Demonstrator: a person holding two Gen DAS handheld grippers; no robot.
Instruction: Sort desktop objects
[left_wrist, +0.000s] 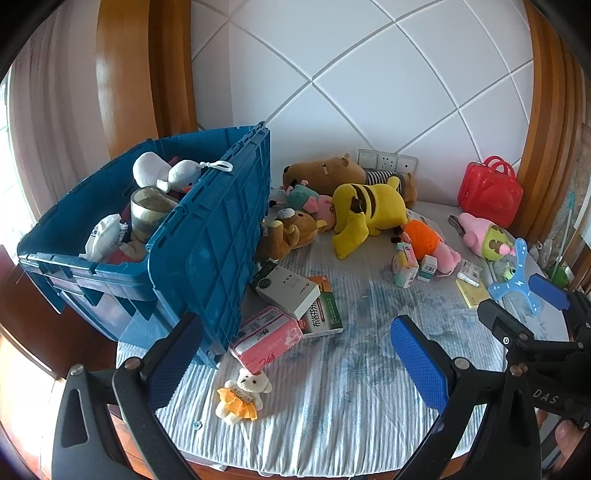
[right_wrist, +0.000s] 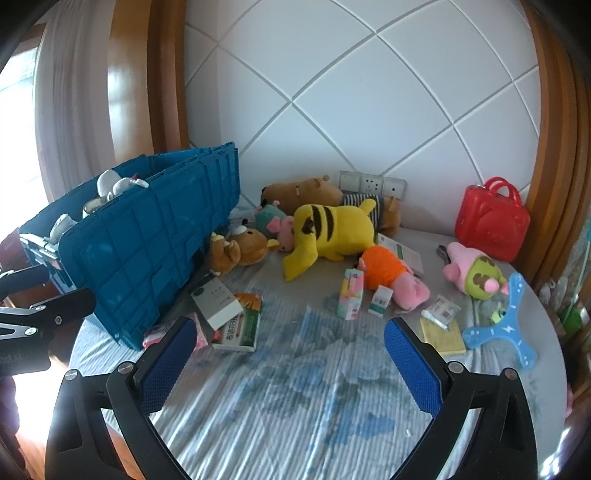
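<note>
Blue ribbed plastic fills the left of both views: a big crate (left_wrist: 207, 236) sits on the striped cloth (left_wrist: 332, 398), one lid flap hanging down its near side, a white duck plush (left_wrist: 166, 173) and a glass jar (left_wrist: 149, 214) poking out of the top. Left gripper (left_wrist: 295, 362) hangs over the near edge of the cloth, jaws spread wide, nothing between its dimpled blue pads (left_wrist: 421, 365). Right gripper (right_wrist: 291, 365) matches it, jaws fully apart and empty over bare cloth.

Just ahead of the left gripper lies a tiny white bear (left_wrist: 243, 398) in a frilly orange skirt. Beside the crate's flap, flat cartons are piled: a soft pink tissue pack (left_wrist: 266, 338), a white box (left_wrist: 288, 291) lying across a green-and-orange box (left_wrist: 323, 314).

Farther back, the soft heap: a yellow plush (left_wrist: 369, 210) with brown stripes sprawls face down, a brown bear (left_wrist: 291, 236) touching the crate, a long brown plush (left_wrist: 325, 171) against the wall, a pig in orange (left_wrist: 428, 240) to the right. Two small upright cartons (left_wrist: 406, 266) stand just beside the pig. Over at the right edge, a glossy red hard-shell case (left_wrist: 489, 192), a pink-and-green plush (left_wrist: 484, 236), a yellow pad (right_wrist: 443, 334) and a flat blue three-armed boomerang (right_wrist: 506, 325).
</note>
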